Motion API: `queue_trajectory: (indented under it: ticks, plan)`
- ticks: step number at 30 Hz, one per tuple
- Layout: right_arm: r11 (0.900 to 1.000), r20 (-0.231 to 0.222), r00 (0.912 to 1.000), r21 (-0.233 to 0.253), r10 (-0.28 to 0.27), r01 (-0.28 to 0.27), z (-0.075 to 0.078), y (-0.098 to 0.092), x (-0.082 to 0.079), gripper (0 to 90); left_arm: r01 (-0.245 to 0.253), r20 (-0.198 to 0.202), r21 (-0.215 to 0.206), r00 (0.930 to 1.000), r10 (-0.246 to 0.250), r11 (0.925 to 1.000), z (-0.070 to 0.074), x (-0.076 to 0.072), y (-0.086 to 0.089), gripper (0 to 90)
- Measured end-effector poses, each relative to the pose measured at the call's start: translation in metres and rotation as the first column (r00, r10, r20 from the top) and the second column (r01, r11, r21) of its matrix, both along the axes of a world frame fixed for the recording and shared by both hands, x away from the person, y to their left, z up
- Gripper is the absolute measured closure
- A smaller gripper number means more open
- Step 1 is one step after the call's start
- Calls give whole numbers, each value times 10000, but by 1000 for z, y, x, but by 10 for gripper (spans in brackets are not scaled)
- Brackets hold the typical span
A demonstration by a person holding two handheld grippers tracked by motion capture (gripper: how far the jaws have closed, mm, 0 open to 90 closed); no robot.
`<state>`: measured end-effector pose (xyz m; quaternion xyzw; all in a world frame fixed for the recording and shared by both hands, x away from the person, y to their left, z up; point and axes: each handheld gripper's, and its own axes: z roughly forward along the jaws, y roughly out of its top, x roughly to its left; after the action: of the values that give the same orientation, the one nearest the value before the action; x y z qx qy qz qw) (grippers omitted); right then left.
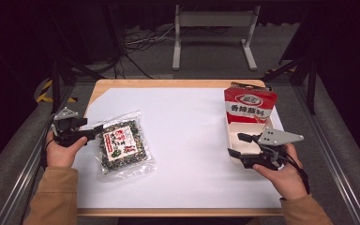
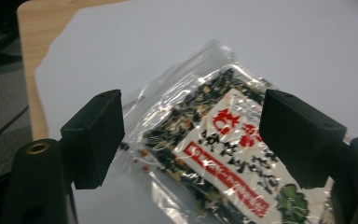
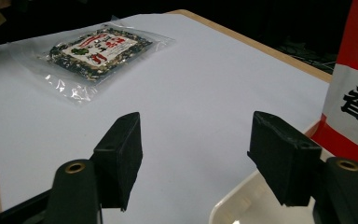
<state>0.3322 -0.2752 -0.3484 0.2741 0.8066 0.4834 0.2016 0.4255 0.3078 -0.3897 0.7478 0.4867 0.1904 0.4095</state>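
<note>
A clear plastic snack bag (image 1: pixel 123 146) with dark contents and a white and red label lies flat on the left of the white table sheet (image 1: pixel 187 140). My left gripper (image 1: pixel 93 132) is at the bag's left edge, open, its jaws on either side of the bag's upper corner (image 2: pixel 200 135) without closing on it. My right gripper (image 1: pixel 239 146) is open over the white tray (image 1: pixel 243 140) at the right, with nothing between its jaws. A red and white box (image 1: pixel 250 106) stands upright at the tray's far end. The right gripper view shows the snack bag (image 3: pixel 93 49) far off and the box (image 3: pixel 354 93) at the right edge.
The wooden table edge (image 1: pixel 178 83) frames the white sheet. Grey side ledges with metal rails (image 1: pixel 23 159) run along both sides. A white metal stand (image 1: pixel 213 28) and cables lie on the floor beyond the table. The sheet's middle (image 1: pixel 187 140) is bare.
</note>
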Motion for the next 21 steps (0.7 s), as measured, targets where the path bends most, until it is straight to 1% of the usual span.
queue_trajectory:
  ticks: [2, 4, 8, 9, 12, 14, 15, 16, 18, 20, 21]
  plan:
    - [10000, -9, 10000, -45, 86, -86, -1, 3, -3, 348, -369, -55, -30, 9993, 369, 9993, -4, 3, 6, 218]
    - [9998, 0, 9999, -67, 163, -163, -2, 6, -4, 346, -759, -19, -158, 9971, 758, 9970, -7, 8, 10, 198]
    - [9995, 11, 9996, -99, 286, -286, -3, 11, -5, 346, -1131, 93, -83, 9935, 1131, 9936, -13, 18, 11, 187]
    - [9994, 3, 9995, -110, 328, -328, -4, 13, -5, 346, -1140, 73, -45, 9935, 1140, 9935, -15, 20, 11, 187]
    - [9989, -12, 9990, -148, 445, -445, -5, 17, -7, 343, -1424, 79, -74, 9898, 1424, 9898, -20, 29, 12, 189]
    - [9986, -58, 9988, -165, 492, -493, -7, 19, -8, 343, -1544, 41, -35, 9880, 1545, 9880, -24, 34, 13, 254]
    - [9985, -83, 9987, -183, 511, -513, -8, 20, -9, 343, -1597, -8, 125, 9872, 1597, 9871, -27, 37, 14, 281]
    - [9985, -98, 9986, -194, 516, -518, -9, 20, -9, 343, -1674, -60, 196, 9858, 1675, 9857, -30, 40, 14, 318]
    - [9984, -139, 9985, -185, 531, -533, -10, 21, -9, 342, -1667, -104, 208, 9859, 1669, 9858, -32, 43, 16, 338]
    - [9985, -196, 9984, -169, 521, -524, -12, 22, -10, 342, -1789, -173, 269, 9836, 1794, 9835, -37, 49, 20, 350]
    - [9985, -216, 9984, -155, 526, -529, -12, 23, -10, 342, -1732, -245, 236, 9845, 1738, 9846, -39, 50, 22, 361]
